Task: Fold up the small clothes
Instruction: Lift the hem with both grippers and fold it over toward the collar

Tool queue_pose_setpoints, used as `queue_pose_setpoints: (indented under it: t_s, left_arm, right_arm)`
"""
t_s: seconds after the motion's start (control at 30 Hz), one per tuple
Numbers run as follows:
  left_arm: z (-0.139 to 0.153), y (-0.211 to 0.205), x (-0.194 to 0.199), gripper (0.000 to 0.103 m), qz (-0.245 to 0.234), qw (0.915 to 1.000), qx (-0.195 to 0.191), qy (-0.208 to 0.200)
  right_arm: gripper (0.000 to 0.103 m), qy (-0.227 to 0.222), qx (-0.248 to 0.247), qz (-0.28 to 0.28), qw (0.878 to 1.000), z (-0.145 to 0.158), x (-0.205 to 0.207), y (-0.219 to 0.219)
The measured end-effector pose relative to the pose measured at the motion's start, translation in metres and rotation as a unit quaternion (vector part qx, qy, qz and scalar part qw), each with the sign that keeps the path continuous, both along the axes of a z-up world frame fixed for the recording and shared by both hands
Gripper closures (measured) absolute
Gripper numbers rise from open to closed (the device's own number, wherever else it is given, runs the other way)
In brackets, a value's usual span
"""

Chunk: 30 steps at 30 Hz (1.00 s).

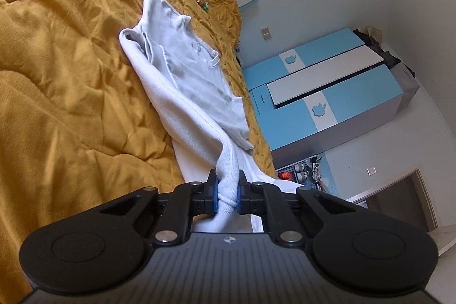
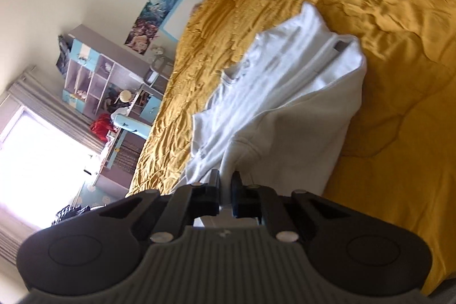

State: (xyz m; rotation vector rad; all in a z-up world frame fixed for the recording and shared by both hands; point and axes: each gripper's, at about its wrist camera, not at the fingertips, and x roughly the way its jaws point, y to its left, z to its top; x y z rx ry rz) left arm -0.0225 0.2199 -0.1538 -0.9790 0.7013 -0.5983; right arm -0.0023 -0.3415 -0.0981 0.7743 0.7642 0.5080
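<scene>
White garment [image 1: 188, 81] half-lifted off yellow quilt [image 1: 71, 76]; soft, light, limp. Left tool [image 1: 227, 194] clenched on bunched hem; right tool [image 2: 225, 194] pinching opposite edge. Hold edges.

The left gripper [image 1: 227, 195] is squeezed tight — a bunched roll of white cloth [image 1: 226, 190] sits between its two blue pads [image 1: 215, 197]. It is tipped over to one side. The right gripper [image 2: 225, 194] is pinched too, with a thin edge of the same cloth [image 2: 225, 184] between its fingers — and it leans sideways as well.
</scene>
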Motion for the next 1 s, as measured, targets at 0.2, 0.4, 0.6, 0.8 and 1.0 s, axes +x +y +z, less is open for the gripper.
queue_pose_setpoints:
  t_s: [0.2, 0.4, 0.6, 0.8, 1.0]
  left_arm:
    - [0.012, 0.006, -0.001, 0.093, 0.020, 0.9993, -0.027, -0.018]
    - [0.018, 0.019, -0.010, 0.093, 0.058, 0.9977, -0.036, -0.006]
    - [0.037, 0.026, -0.021, 0.094, 0.085, 0.9932, -0.060, -0.053]
    - [0.055, 0.024, -0.030, 0.094, 0.079, 0.9892, -0.077, -0.096]
    - [0.074, 0.040, -0.055, 0.094, 0.100, 0.9817, -0.086, -0.137]
  right_arm:
    - [0.101, -0.028, -0.020, 0.013, 0.999, 0.024, -0.008, 0.012]
    - [0.101, -0.017, -0.007, 0.003, 1.000, 0.015, -0.019, -0.001]
    - [0.101, -0.066, 0.057, 0.009, 0.996, 0.027, -0.040, -0.024]
    - [0.101, -0.116, 0.039, 0.018, 0.992, 0.066, -0.058, -0.022]
    - [0.102, -0.142, 0.032, 0.024, 0.989, 0.097, -0.082, -0.016]
